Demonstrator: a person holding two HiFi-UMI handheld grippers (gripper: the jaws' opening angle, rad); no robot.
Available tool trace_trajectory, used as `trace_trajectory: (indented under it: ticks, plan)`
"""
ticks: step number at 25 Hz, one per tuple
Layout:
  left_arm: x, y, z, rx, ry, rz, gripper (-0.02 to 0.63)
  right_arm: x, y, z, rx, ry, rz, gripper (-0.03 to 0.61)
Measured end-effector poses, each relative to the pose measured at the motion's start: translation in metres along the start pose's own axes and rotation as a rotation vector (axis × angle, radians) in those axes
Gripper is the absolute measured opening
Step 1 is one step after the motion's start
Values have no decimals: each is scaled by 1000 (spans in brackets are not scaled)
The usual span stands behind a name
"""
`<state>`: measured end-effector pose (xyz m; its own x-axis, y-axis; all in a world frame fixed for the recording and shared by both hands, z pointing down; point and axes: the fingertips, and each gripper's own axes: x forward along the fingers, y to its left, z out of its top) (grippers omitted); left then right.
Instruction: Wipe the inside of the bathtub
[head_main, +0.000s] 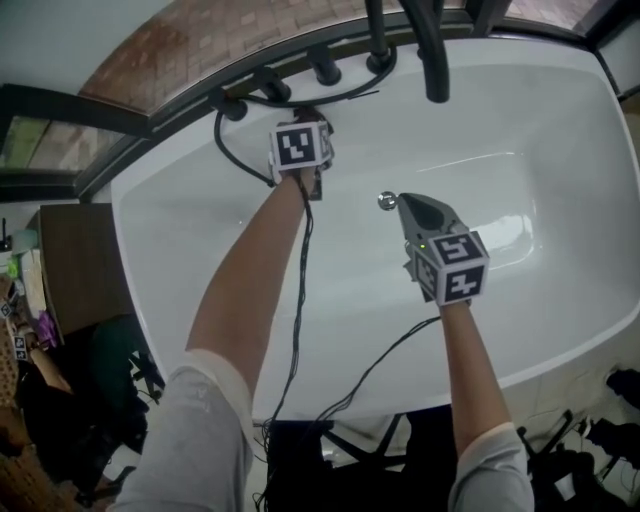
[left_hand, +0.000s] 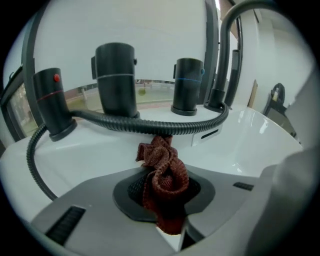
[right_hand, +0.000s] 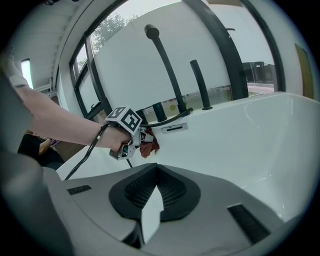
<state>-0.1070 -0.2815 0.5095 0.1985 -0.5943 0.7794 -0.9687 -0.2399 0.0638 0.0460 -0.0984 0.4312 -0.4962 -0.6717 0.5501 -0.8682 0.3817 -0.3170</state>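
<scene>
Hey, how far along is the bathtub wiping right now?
Done: the dark red cloth is clamped in the left gripper and sits at the inner wall of the bathtub, just under the shower hose. In hand: wiping that tap end. Left: probably most of it; the white surface shows no wiped or unwiped areas. The right gripper hangs shut and empty near the drain.

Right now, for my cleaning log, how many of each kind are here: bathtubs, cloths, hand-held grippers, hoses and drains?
white oval bathtub: 1
dark red knitted cloth: 1
hand-held grippers: 2, the left hand-held gripper and the right hand-held gripper
black corrugated hose: 1
round chrome drain: 1
Total: 6
</scene>
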Motion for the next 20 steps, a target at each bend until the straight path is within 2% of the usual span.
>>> trace_trajectory:
  ticks: [2,7,10,16,20]
  plan:
    - [-7,8,-2,8,9,20,86,-4,-1,4,-2,-6,-1,6]
    - [-40,9,-28,45,44,-22,86,-21,13,11,15,-4,4,6]
    - [-80,10,-31,98,-21,-27,86,-36,29,22,8,-7,9,6]
    - [-205,-25,-44,166,-143,-199,87,-89,75,44,21,-6,2,6]
    - [-313,-21,-42,198,-207,-203,86,-136,124,67,10,-14,-5,6]
